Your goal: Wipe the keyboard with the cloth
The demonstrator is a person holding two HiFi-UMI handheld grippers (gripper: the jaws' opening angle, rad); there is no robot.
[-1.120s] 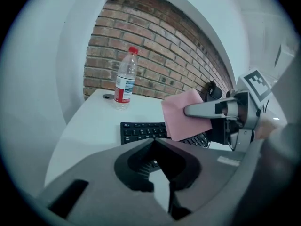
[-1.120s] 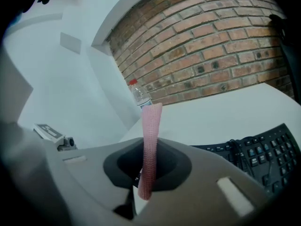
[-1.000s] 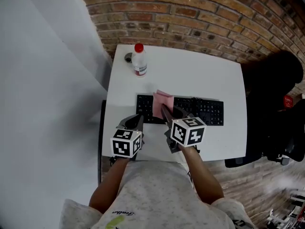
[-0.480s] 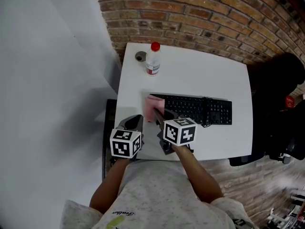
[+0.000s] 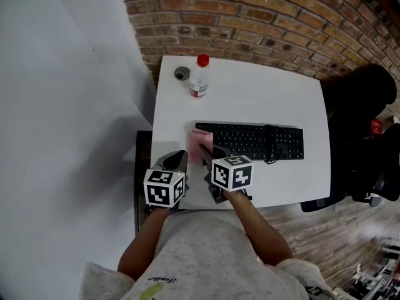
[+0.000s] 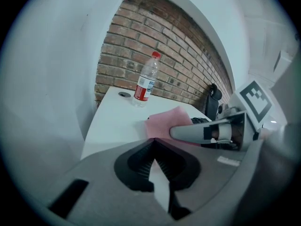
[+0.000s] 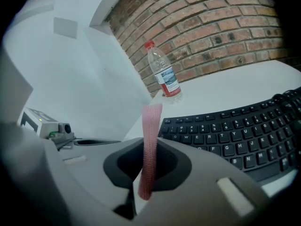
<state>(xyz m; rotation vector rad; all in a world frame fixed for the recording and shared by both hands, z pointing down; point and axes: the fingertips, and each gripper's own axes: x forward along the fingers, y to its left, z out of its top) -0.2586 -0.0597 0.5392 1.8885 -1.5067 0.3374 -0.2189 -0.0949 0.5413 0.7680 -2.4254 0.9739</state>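
Note:
A black keyboard (image 5: 253, 141) lies across the white table (image 5: 262, 99). My right gripper (image 5: 205, 152) is shut on a pink cloth (image 5: 200, 141), which it holds at the keyboard's left end. In the right gripper view the cloth (image 7: 151, 126) stands up edge-on from the shut right gripper (image 7: 147, 171), and the keyboard (image 7: 244, 131) spreads to its right. My left gripper (image 5: 177, 162) hovers near the table's front left edge, shut on nothing. The left gripper view shows its jaws together (image 6: 154, 160), with the cloth (image 6: 165, 121) and a right finger (image 6: 200, 132) just ahead.
A clear water bottle with a red cap (image 5: 199, 77) stands at the table's back left, and a small round grey lid (image 5: 182, 74) lies beside it. A brick wall runs behind the table. A black office chair (image 5: 359, 105) sits at the right, a white wall at the left.
My right gripper has dragged the cloth leftward along the keys, from a spot inside the keyboard to its left end. The left gripper has stayed put.

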